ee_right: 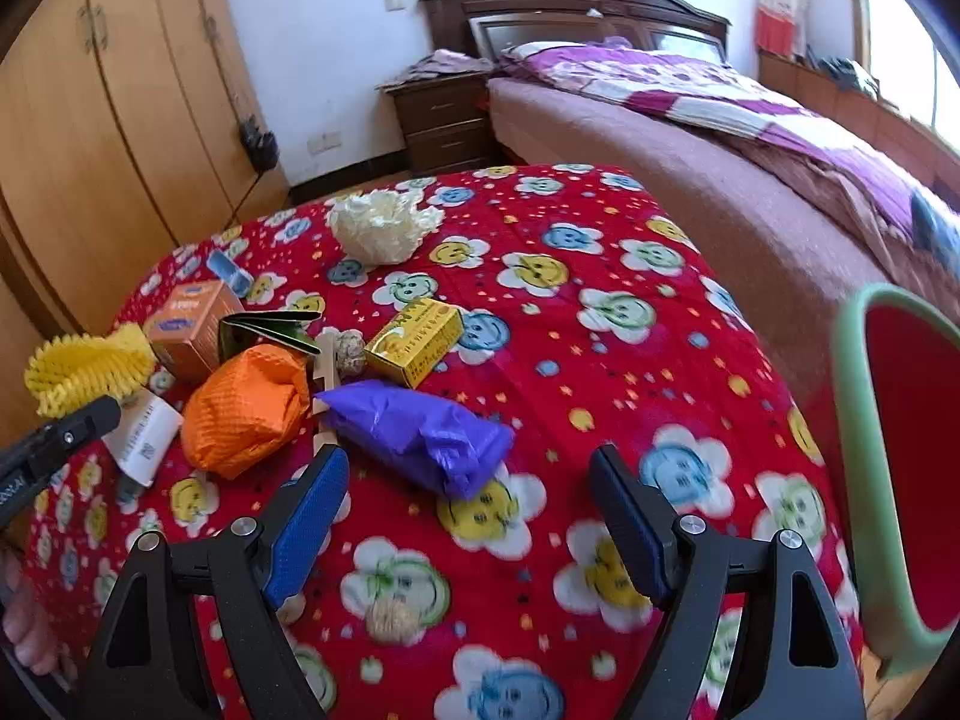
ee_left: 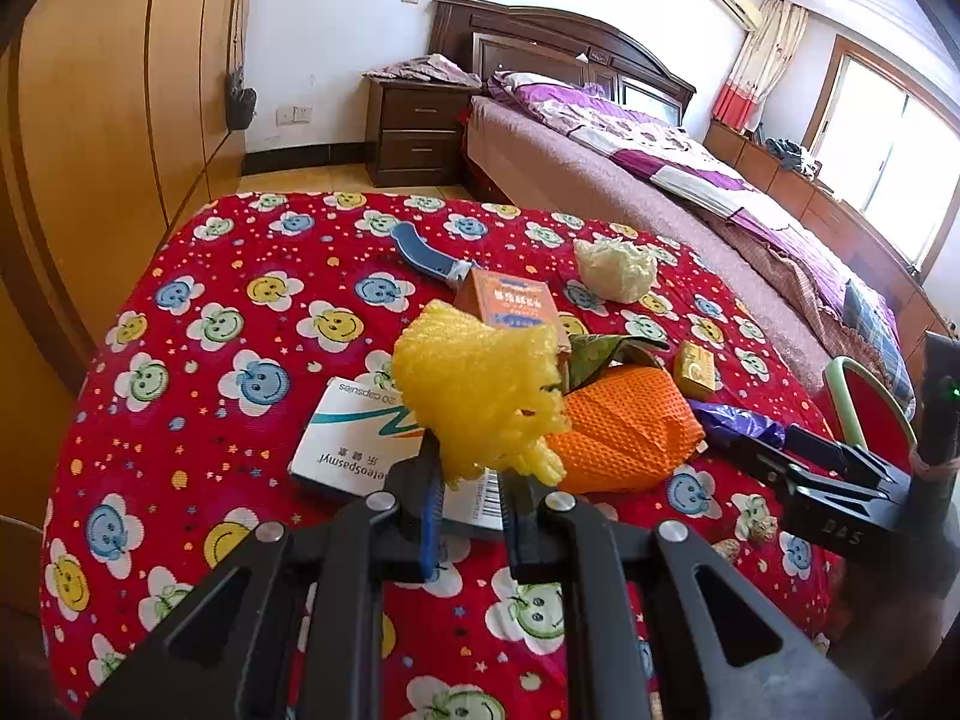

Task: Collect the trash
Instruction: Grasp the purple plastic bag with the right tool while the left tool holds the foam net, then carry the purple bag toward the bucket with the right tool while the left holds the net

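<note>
Left wrist view: left tongs (ee_left: pixel 474 474) clamped on the yellow foam net (ee_left: pixel 480 396), which sticks up from between the tips, lifted off the table (ee_left: pixel 180 276) w/ its red smiley-flower cloth. Right under and behind the net lies a white capsule box (ee_left: pixel 354 438), partly hidden by the tongs. Just right of the net: orange mesh bundle (ee_left: pixel 630 438) w/ a dark green leaflet (ee_left: pixel 606 354) on its far side. Behind the net stands an orange carton (ee_left: pixel 510 300), touching it in pic or v. close, cannot tell which. Blue knife handle (ee_left: pixel 420 252) further back, cream crumpled wad (ee_left: pixel 618 270) to the far right, small yellow box (ee_left: pixel 696 369) right of the leaflet. Purple plastic bag (ee_left: pixel 738 426) just beyond the orange bundle, w/ the right tongs (ee_left: pixel 774 450) coming in from the right edge near it. Right wrist view: right tongs (ee_right: pixel 468 480) stand wide apart, nothing between the pads; the purple plastic bag (ee_right: pixel 420 435) lies on the table just ahead of the tips, closer to the left finger, not touching. Orange mesh bundle (ee_right: pixel 246 414) left of the bag, wooden sticks (ee_right: pixel 327 372) between them. Yellow box (ee_right: pixel 414 342) behind the bag, a brownish lump (ee_right: pixel 351 351) beside it. Yellow foam net (ee_right: pixel 84 369) at far left, held by the left tongs (ee_right: pixel 90 414). Green-rimmed red bin (ee_right: pixel 900 462) at the right edge, off the table. Bed (ee_right: pixel 720 180) behind.
</note>
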Tool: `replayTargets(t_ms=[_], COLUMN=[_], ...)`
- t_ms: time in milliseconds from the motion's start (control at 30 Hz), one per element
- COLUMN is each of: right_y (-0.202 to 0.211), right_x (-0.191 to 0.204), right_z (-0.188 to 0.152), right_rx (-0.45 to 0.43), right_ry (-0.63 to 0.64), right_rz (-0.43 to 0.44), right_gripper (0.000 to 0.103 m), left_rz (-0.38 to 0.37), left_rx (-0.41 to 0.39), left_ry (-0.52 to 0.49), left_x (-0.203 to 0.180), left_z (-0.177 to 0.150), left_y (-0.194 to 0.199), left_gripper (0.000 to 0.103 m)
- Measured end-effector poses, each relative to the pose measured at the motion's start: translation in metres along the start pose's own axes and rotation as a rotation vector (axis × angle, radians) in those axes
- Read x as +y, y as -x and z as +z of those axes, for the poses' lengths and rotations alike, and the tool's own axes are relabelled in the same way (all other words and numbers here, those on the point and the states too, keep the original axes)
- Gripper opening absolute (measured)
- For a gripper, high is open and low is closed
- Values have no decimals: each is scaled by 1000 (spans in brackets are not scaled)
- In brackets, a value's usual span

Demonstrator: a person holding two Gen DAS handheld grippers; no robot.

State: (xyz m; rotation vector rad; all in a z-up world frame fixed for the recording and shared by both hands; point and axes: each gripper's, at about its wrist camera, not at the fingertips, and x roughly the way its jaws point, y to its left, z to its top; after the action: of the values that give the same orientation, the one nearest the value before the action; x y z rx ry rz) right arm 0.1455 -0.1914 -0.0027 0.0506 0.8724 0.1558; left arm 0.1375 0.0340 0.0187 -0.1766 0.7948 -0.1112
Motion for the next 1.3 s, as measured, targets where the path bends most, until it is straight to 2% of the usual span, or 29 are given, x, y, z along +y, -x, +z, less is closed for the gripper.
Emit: replayTargets(t_ms=[133, 200, 300, 500, 767, 1300], right_y=[-8, -8, -8, -3, 21, 100], right_x=[0, 1, 2, 1, -3, -15], right_z=[2, 2, 2, -3, -20, -50], right_rx=[19, 17, 15, 11, -15, -142], right_ry=[-20, -19, -14, -31, -89, -179], right_rz=[17, 19, 3, 7, 40, 64], right_gripper=[80, 57, 42, 30, 27, 27], left_rz=[-9, -14, -19, -19, -10, -47], left_rx=[18, 17, 12, 8, -4, -38], left_ry=[-4, -6, -16, -20, -23, -75], left_x=[1, 1, 1, 0, -4, -38], left_z=[-2, -2, -2, -3, -4, -16], left_y=[-7, -9, -10, -9, 4, 41], left_gripper=[15, 15, 15, 15, 15, 15])
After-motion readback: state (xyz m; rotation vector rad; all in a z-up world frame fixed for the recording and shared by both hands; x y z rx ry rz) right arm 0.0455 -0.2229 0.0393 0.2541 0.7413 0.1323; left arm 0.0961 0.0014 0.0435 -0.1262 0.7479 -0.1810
